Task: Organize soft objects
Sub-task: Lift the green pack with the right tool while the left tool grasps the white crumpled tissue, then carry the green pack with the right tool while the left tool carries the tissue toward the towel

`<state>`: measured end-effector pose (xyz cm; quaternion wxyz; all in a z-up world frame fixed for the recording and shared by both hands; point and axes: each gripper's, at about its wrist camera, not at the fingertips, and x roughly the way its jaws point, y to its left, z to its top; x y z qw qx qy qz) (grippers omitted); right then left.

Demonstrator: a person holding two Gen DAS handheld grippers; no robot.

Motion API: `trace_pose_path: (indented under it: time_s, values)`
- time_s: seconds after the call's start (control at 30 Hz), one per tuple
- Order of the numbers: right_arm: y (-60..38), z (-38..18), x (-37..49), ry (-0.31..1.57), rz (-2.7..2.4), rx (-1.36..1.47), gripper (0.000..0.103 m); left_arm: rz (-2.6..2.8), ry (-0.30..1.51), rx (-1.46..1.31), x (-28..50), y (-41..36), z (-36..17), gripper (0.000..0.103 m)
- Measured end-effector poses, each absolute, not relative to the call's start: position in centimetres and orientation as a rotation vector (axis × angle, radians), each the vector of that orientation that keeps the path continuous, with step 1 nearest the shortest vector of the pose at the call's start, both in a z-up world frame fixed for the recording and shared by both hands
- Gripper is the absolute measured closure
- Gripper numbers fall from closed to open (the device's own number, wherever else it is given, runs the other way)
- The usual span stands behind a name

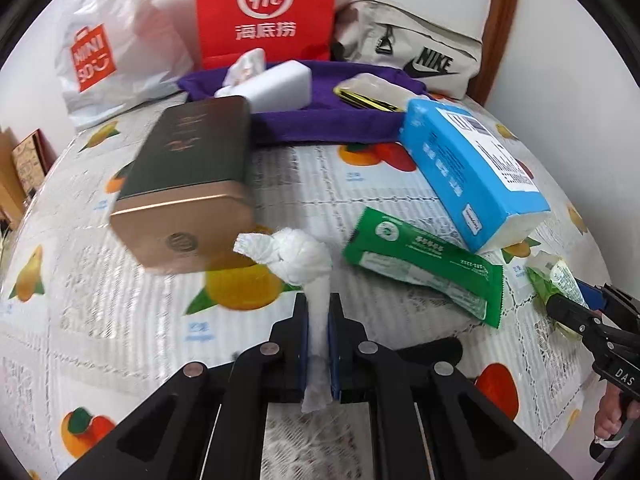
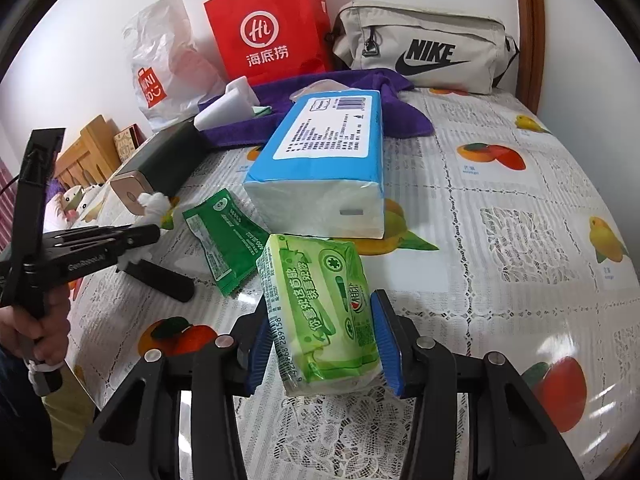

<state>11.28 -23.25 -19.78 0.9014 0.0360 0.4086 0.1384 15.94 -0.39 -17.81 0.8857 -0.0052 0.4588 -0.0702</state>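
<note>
My left gripper [image 1: 319, 300] is shut on a knotted white tissue wad [image 1: 296, 256], held just above the table beside a gold-ended dark tin [image 1: 188, 184]. My right gripper [image 2: 320, 300] is shut on a light green tissue pack [image 2: 324, 312], low over the table. A blue tissue pack [image 2: 324, 160] and a dark green sachet [image 2: 226, 236] lie ahead of it. The blue pack [image 1: 472, 172] and sachet [image 1: 424, 264] also show in the left wrist view. A purple towel [image 1: 328, 120] at the back carries a white sponge block [image 1: 280, 84].
A red paper bag [image 1: 264, 12], a white plastic bag [image 1: 116, 48] and a beige Nike pouch [image 1: 416, 52] stand along the wall. The table has a fruit-print lace cover [image 2: 500, 208]. A wooden chair [image 2: 88, 148] stands off its left edge.
</note>
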Motion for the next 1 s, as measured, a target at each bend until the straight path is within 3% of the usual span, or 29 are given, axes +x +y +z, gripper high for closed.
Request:
trace_pose_path:
  time_s: [0.33,1.0]
  values:
    - [-22.0,-17.8,10.4,0.807,0.309,0.059,0.057,-0.082,0.958,-0.080,14.1,3.3,-17.0,0.094]
    - [-21.4,-9.4,12.4,0.665,0.313,0.038,0.057,-0.032,0.842,-0.100,14.6,6.0,-8.8,0.094]
